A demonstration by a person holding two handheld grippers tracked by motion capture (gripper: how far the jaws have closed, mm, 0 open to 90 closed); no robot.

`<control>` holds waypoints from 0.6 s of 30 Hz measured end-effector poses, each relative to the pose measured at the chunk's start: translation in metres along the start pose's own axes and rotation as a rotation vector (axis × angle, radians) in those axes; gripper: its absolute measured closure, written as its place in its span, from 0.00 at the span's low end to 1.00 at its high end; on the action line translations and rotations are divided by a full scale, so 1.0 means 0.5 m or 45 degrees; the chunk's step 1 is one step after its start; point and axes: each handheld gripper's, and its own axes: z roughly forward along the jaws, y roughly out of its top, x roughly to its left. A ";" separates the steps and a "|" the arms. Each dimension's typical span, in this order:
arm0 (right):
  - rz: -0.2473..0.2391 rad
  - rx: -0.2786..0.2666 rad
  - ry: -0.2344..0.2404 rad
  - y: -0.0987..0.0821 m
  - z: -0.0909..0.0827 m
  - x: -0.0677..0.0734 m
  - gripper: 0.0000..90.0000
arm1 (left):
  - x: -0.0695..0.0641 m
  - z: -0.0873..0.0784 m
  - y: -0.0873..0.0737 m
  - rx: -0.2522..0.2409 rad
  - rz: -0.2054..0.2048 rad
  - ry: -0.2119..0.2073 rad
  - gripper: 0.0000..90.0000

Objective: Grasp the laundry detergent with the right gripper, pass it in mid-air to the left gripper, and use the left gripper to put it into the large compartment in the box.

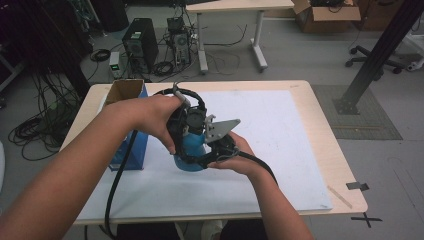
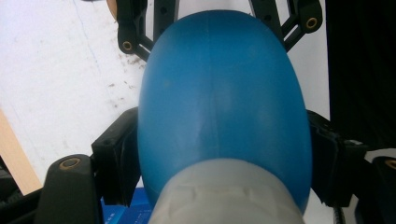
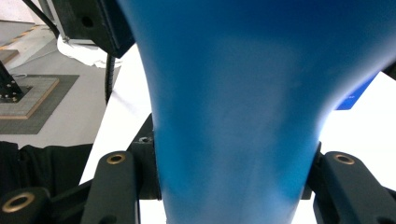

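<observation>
A blue bottle (image 1: 192, 145) is held above the middle of the white mat (image 1: 280, 145) that covers the table (image 1: 320, 125), gripped from both sides. In the high view, the left gripper (image 1: 187, 125) is seen at the bottle's upper part, carried by the left hand (image 1: 157, 117), while the right gripper (image 1: 220, 145) is set against the bottle's lower right side, carried by the right hand (image 1: 240, 157).

In the left gripper view, the bottle (image 2: 224, 107) is seen between the black jaws, with its rounded blue body bulging out and a pale grey neck (image 2: 224, 191) near the bottom edge. The pads (image 2: 116, 168) are pressed against both flanks, so the left gripper (image 2: 224, 172) is clamped on the bottle. The jaws of the right gripper are visible beyond the bottle, at the top of that view.

In the right gripper view, the narrowing blue body (image 3: 233, 116) is seen squeezed between the two jaws, whose pads (image 3: 149, 168) are touching it on either side; the right gripper (image 3: 233, 172) is clenched on the bottle as well.

An open cardboard box with blue sides (image 1: 127, 117) is standing at the left edge of the table, just behind the left forearm (image 1: 75, 170). A black cable (image 1: 117, 185) is trailed from the left gripper down over the front of the table.
</observation>
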 end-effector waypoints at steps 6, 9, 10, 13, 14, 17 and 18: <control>-0.011 -0.002 -0.002 0.001 0.000 0.000 0.51 | -0.001 -0.002 0.000 0.000 0.001 -0.002 0.30; -0.004 0.000 0.000 0.002 0.000 0.002 0.51 | -0.001 -0.002 -0.001 0.001 -0.004 -0.002 0.32; -0.007 -0.001 0.002 0.003 0.001 0.002 0.51 | -0.001 -0.003 -0.001 0.002 -0.005 -0.002 0.32; -0.006 0.000 0.002 0.003 0.001 0.003 0.51 | -0.001 -0.003 -0.001 0.005 -0.004 -0.003 0.33; -0.009 -0.002 0.004 0.003 0.002 0.002 0.51 | -0.002 -0.003 -0.001 0.006 -0.003 -0.006 0.34; -0.009 -0.001 0.006 0.004 0.002 0.003 0.51 | -0.002 -0.002 0.000 0.009 -0.002 -0.005 0.36; -0.008 -0.003 0.007 0.003 0.002 0.003 0.51 | -0.002 -0.002 0.001 0.009 -0.002 -0.004 0.36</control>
